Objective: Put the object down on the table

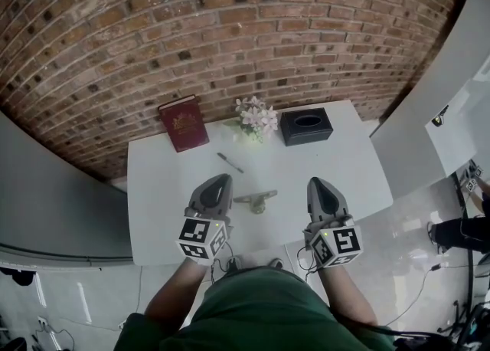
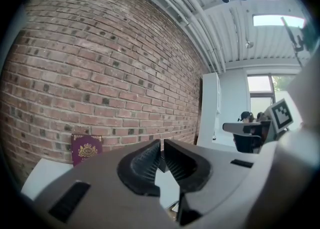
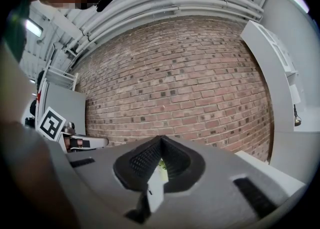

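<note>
Small olive-tan object [image 1: 256, 201], lying flat on the white table [image 1: 161, 211] near its front middle, free of both tools. Looks like a short bar with a stubby piece off its middle; too small to identify further. Judged light, stiff and hard, perhaps moulded plastic or cast metal, so unlikely to bend or crush, though apt to pivot if pinched off-centre and possibly slick on a smooth top. Best taken across the long bar close to the joint, near the likely balance point, with the pads closing on the narrow sides. Appears set down, so little left of the task beyond keeping clear. At 9 o'clock from it, just beside, the left gripper [image 1: 220, 181], jaws pressed together on nothing. At 3 o'clock, near, the right gripper [image 1: 318, 185], likewise closed tip to tip and empty. At 11 o'clock, a pen [image 1: 230, 162]; farther out the same way, a dark red book [image 1: 184, 123] by the back edge. At 12 o'clock, a spray of pale flowers [image 1: 256, 117]; at 1 o'clock, a black tissue box [image 1: 306, 126]. Beyond all that, a brick wall [image 1: 191, 27].
</note>
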Demonstrator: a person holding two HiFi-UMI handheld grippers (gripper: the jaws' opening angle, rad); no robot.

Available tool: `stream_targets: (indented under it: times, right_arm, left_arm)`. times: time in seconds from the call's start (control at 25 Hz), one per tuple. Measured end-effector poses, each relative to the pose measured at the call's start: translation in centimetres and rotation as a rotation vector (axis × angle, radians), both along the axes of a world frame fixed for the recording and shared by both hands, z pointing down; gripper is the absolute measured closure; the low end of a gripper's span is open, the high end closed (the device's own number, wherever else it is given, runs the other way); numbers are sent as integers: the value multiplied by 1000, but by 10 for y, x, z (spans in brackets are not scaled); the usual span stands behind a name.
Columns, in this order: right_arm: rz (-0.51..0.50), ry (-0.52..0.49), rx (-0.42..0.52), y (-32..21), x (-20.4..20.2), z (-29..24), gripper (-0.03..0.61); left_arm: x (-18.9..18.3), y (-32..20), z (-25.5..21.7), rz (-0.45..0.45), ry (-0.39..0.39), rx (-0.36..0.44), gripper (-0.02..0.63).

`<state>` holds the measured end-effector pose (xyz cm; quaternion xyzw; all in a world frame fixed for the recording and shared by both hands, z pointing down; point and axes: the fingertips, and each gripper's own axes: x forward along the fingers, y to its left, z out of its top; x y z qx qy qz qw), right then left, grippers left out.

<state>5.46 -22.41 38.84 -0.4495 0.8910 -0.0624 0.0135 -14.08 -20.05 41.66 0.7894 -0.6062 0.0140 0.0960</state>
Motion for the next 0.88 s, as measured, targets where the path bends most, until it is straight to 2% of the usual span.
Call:
stream_targets:
  times: [0.88]
  right_arm:
    - [-10, 18, -11, 0, -4, 2, 577]
  left_arm:
    - [-3, 2, 9, 1, -9, -10, 592]
